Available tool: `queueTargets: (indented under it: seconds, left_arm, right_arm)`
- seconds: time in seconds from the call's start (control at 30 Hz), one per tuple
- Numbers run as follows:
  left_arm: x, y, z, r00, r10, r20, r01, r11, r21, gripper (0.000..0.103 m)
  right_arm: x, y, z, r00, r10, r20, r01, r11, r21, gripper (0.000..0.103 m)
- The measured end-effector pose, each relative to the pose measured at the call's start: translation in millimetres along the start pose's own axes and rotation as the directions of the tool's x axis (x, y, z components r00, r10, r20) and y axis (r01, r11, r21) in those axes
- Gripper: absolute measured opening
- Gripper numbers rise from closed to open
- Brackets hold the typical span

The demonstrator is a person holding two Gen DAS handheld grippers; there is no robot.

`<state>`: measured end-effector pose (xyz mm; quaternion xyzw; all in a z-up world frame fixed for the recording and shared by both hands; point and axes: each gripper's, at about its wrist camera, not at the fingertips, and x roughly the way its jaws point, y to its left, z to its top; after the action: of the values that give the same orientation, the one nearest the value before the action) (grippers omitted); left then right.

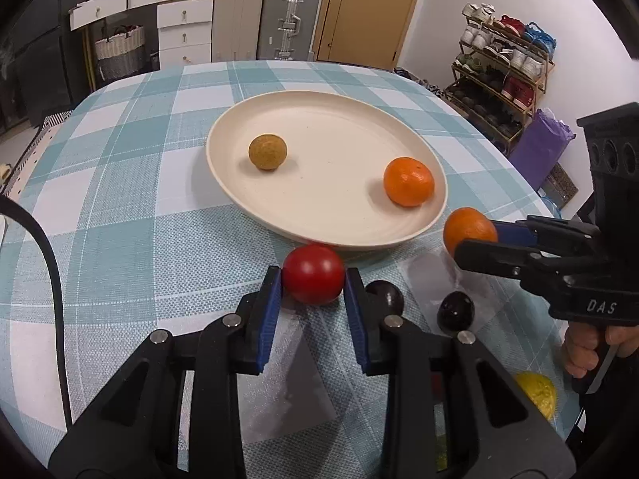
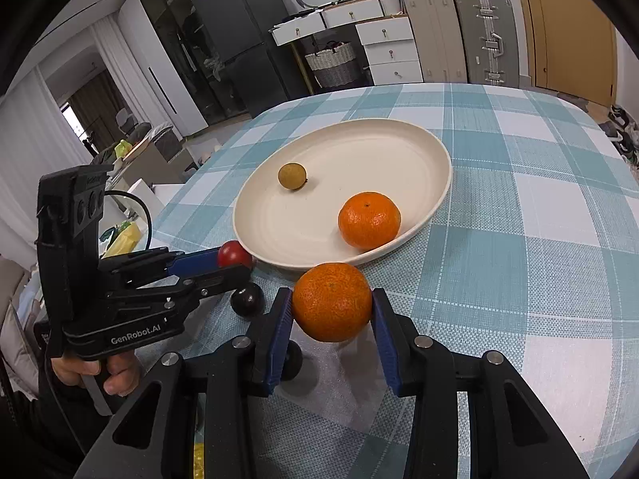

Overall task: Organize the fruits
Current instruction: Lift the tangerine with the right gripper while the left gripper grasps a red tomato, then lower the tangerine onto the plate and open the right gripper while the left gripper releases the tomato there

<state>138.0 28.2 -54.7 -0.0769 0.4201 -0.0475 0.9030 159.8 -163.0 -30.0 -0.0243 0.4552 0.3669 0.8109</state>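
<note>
While the left gripper (image 1: 313,279) pinches a red fruit (image 1: 313,274) beside the plate's (image 1: 279,215) near rim, the right gripper (image 2: 331,311) clamps a tangerine (image 2: 332,307) just beside it.

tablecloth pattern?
Teal-and-white plaid woven tablecloth, clearest in the right wrist view.
</note>
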Motion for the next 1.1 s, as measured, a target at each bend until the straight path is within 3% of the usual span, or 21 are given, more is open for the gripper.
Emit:
queueTargets:
  seconds: [0.63,1.1]
  left_arm:
    - [-48,0,9,0.986,0.031,0.164,-0.03,1.0,-0.009,0.028]
    - [-41,-6,36,0.978,0.038,0.206,-0.038,0.999,-0.004,0.028]
  right_arm:
    - [-15,5,12,0.996,-0.021,0.092,0.024,0.999,-0.031,0.04]
    - [-18,-8,38,0.986,-0.031,0.162,0.032,0.999,-0.004,0.04]
